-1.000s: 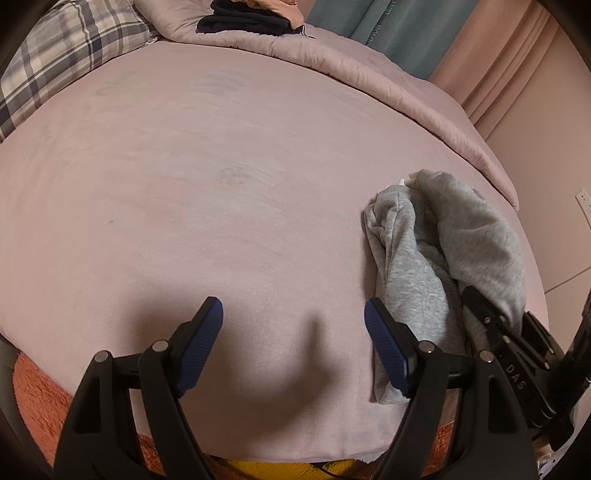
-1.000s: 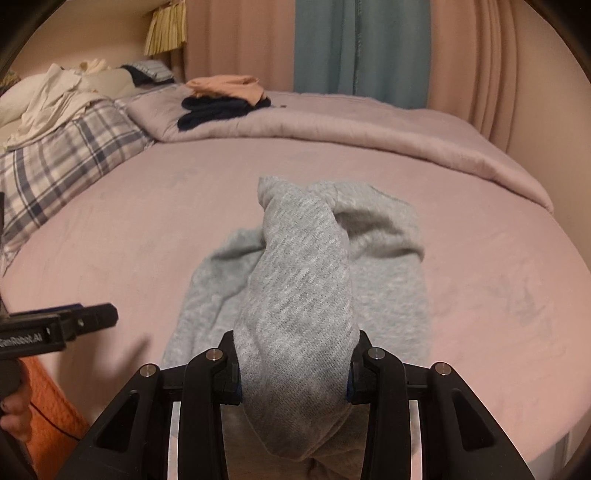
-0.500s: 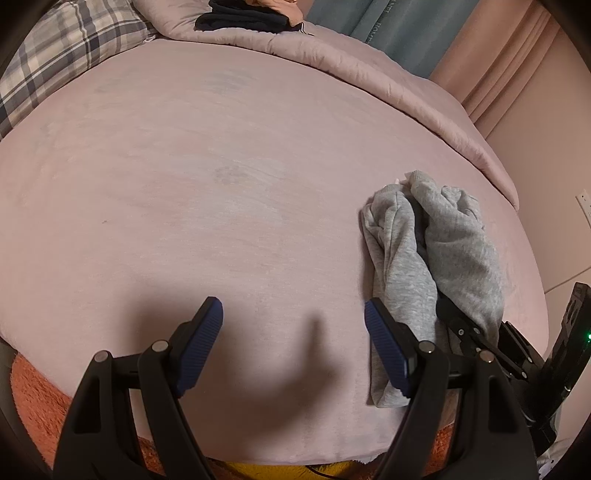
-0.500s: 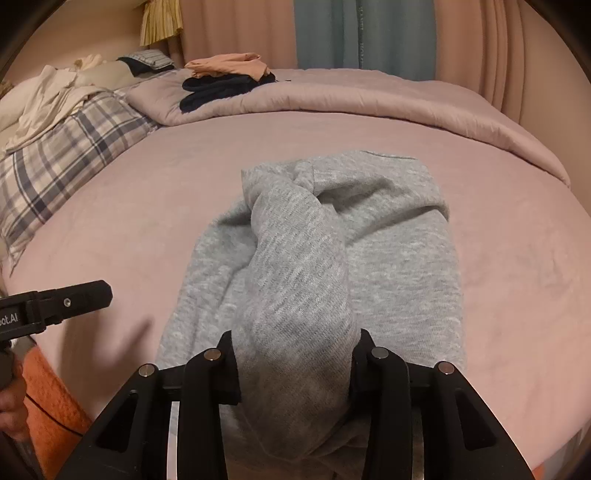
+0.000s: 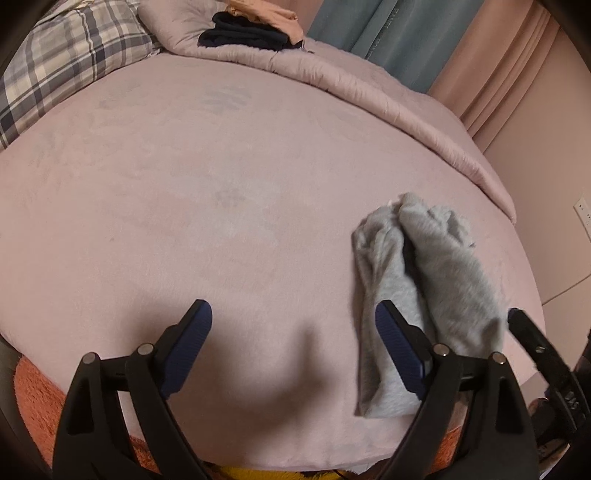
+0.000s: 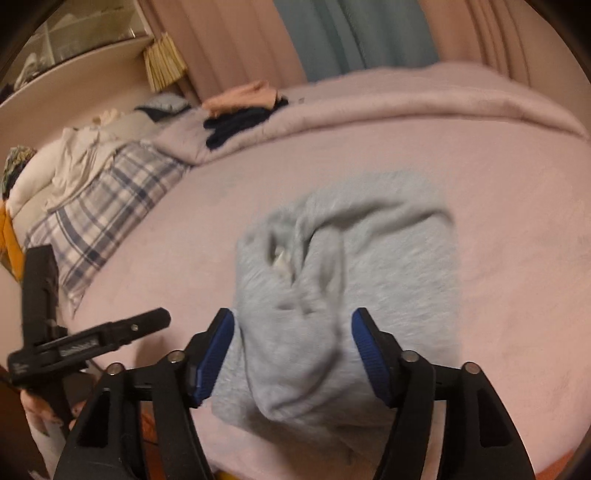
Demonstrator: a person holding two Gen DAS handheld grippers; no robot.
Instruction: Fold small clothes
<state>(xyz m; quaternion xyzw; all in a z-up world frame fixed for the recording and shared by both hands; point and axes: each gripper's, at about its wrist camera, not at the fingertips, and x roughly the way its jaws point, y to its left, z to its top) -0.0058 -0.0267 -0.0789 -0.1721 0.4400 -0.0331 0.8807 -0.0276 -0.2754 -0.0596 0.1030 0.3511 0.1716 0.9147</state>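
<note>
Right wrist view, motion-blurred, shows the right gripper [image 6: 292, 352] at lower centre, its jaws opening around a rolled hump of the grey sweatshirt [image 6: 351, 280] that lies bunched on the pink bedsheet [image 6: 517, 229], the blue pads [image 6: 216, 356] just clear of the cloth. Left wrist view has the left gripper [image 5: 293, 345] low in frame, jaws opening wide over bare sheet with nothing between them, the sweatshirt lying at lower right behind its right finger, and folded dark and peach clothes [image 5: 251, 27] on the duvet [image 5: 369, 88] at top.
</note>
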